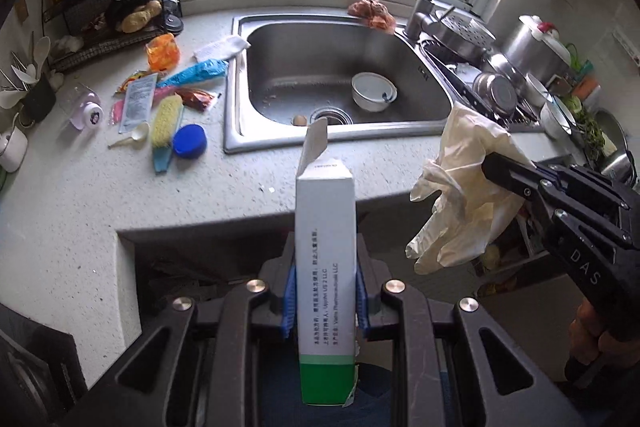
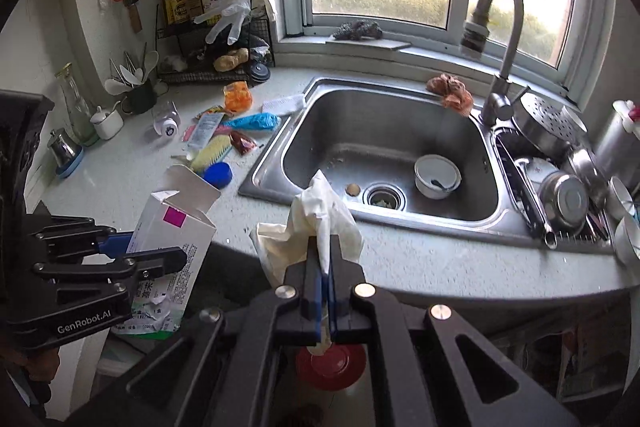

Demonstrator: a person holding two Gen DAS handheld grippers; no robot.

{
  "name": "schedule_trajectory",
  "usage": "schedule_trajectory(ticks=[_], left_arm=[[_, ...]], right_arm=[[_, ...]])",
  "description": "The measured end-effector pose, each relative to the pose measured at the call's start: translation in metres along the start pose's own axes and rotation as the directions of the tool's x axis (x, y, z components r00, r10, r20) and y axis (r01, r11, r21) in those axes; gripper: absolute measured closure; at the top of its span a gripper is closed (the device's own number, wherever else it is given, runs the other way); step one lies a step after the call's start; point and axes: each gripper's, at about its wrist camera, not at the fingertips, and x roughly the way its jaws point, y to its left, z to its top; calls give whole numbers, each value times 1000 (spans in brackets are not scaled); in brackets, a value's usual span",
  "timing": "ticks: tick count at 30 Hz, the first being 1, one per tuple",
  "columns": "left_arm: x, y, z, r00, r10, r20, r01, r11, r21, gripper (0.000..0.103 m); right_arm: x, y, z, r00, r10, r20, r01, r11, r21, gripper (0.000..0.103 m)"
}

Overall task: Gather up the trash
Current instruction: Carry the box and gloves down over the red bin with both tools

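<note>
A white-and-green carton [image 1: 325,267] is clamped in the left gripper [image 1: 325,301] and a crumpled glove [image 2: 316,223] in the right gripper [image 2: 325,301] — both held off the counter [image 1: 80,187] — while wrappers [image 1: 160,87] are left beside the sink [image 1: 240,131], so collection is judged partly done.

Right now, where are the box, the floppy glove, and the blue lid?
box [image 1: 325,247], left wrist view, on its white front panel.
glove [image 2: 320,223], right wrist view, on its crumpled middle.
blue lid [image 1: 189,141], left wrist view, on its top.
</note>
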Motion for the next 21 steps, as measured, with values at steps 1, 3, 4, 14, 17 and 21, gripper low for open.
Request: schedule_trajectory(ticks=[1, 3, 4, 14, 17, 21], left_arm=[[4, -5, -6, 1000, -7, -15, 7, 1000, 8, 82], [13, -14, -18, 998, -20, -51, 22, 1000, 21, 82], [20, -18, -24, 997, -26, -70, 29, 999, 29, 81], [124, -39, -64, 971, -21, -239, 55, 989, 137, 81], [169, -39, -84, 961, -17, -276, 55, 990, 130, 81], [234, -33, -119, 935, -31, -353, 62, 995, 78, 81]], right_arm=[[-1, -3, -9, 1000, -1, -17, 1, 1000, 16, 101], [-2, -8, -30, 999, 4, -52, -2, 999, 50, 101], [-1, -10, -39, 997, 3, -71, 2, 998, 65, 101], [57, -37, -115, 976, 34, -215, 13, 977, 212, 101], [97, -47, -147, 964, 71, -255, -4, 968, 252, 101], [152, -56, -185, 950, 82, -303, 7, 959, 283, 101]])
